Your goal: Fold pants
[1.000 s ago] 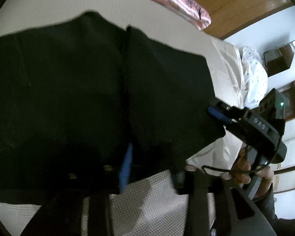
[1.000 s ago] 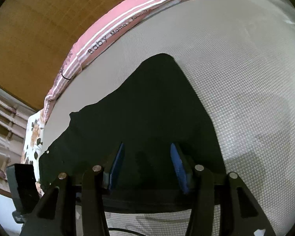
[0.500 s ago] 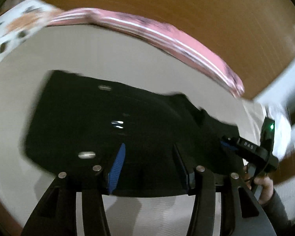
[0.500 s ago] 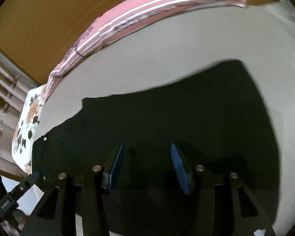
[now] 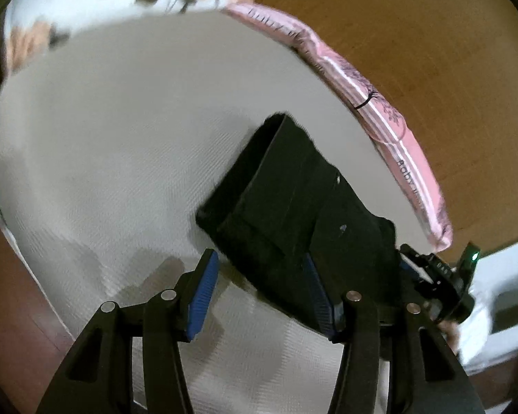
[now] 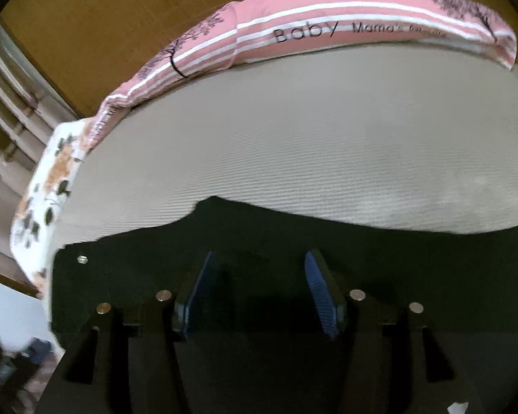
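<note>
The black pants [image 5: 293,214] lie folded into a thick rectangle on the pale mattress [image 5: 103,172]. My left gripper [image 5: 259,286] is open and empty, its jaws wide apart just in front of the pants' near corner. The right gripper's body [image 5: 442,283] shows at the pants' right end. In the right wrist view the pants [image 6: 293,241] fill the lower part. My right gripper [image 6: 259,286] is open low over the black cloth, with nothing between its blue pads [image 6: 319,296].
A pink striped blanket roll [image 6: 328,31] lies along the mattress's far edge against a wooden wall [image 6: 103,7]. A floral cloth [image 6: 48,179] covers the left end of the mattress. A floral pillow [image 5: 103,0] sits at the far end in the left view.
My left gripper let go of the pants and swung back; the pants now lie folded smaller on the mattress. My right gripper dropped lower and closer over the cloth.
</note>
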